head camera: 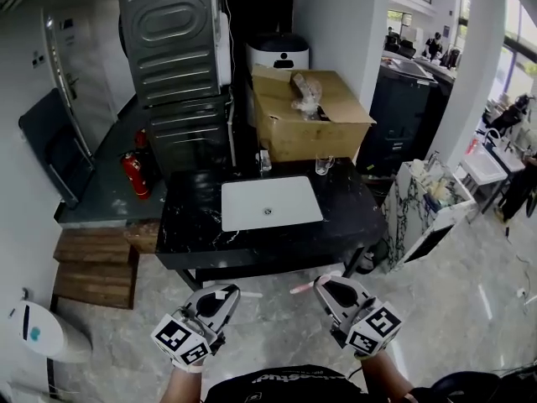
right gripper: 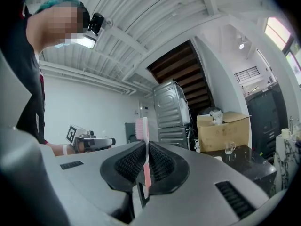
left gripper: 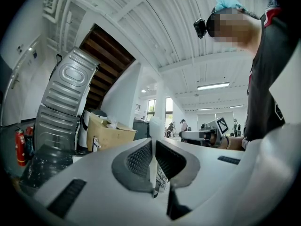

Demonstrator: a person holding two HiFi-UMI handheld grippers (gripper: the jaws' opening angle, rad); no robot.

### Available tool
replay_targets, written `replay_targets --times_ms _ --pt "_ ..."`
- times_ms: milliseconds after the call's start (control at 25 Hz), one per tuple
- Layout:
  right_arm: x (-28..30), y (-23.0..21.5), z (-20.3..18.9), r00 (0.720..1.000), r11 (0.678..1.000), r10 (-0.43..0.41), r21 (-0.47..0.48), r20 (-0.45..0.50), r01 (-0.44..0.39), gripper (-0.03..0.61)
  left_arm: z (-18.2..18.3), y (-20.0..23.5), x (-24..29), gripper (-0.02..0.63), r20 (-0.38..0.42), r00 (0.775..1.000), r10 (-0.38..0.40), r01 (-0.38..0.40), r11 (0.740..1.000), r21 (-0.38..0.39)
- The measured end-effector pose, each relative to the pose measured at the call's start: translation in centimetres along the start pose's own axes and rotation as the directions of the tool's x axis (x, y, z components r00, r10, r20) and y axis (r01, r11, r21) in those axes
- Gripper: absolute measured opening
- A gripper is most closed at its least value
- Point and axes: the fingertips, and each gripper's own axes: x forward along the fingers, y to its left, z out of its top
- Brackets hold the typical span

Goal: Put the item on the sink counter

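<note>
Nearest us, our left gripper (head camera: 224, 295) pinches a thin white packet (left gripper: 153, 131) and our right gripper (head camera: 322, 285) a pink toothbrush (right gripper: 142, 132), both well short of the black worktop (head camera: 191, 218), so we should carry them level onto bare stone beside the white sink (head camera: 268, 201).

Head view: mounted on the person's head, facing forward and steeply down. The black sink counter (head camera: 193, 225) lies a short way ahead, and the left gripper (head camera: 220, 295) and right gripper (head camera: 323, 285) sit at the bottom edge, nearest the lens. Left gripper view: wide-angle, seated close behind its own jaws, looking along them about level. The right gripper (left gripper: 188, 135) shows to its right and the head camera (left gripper: 200, 27) above. Right gripper view: same seat on its own gripper, also level. The left gripper (right gripper: 110, 141) shows to its left. Shared by all three: the cardboard box (head camera: 310, 107) and the ribbed metal casing (head camera: 172, 40) behind the counter.
</note>
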Motion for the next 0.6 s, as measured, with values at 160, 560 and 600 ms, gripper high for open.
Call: replay_targets --times_ms 160,560,600 --pt "0.2 0.7 -0.6 1.0 1.0 -0.023 -0.002 -0.003 0.023 0.051 -0.3 0.6 -0.6 0.029 0.004 1.0 -0.019 0.019 1.0 0.0" --pt "0.8 -1.1 -2.0 0.996 0.997 -0.079 0.013 -0.03 0.079 0.051 -2.5 2.3 0.1 0.029 -0.015 0.999 -0.031 0.03 0.999 -0.045" --pt "0.9 -1.8 -2.1 0.996 0.996 -0.083 0.016 -0.03 0.083 0.051 -2.8 2.7 0.6 0.029 -0.02 0.999 -0.031 0.03 0.998 -0.05"
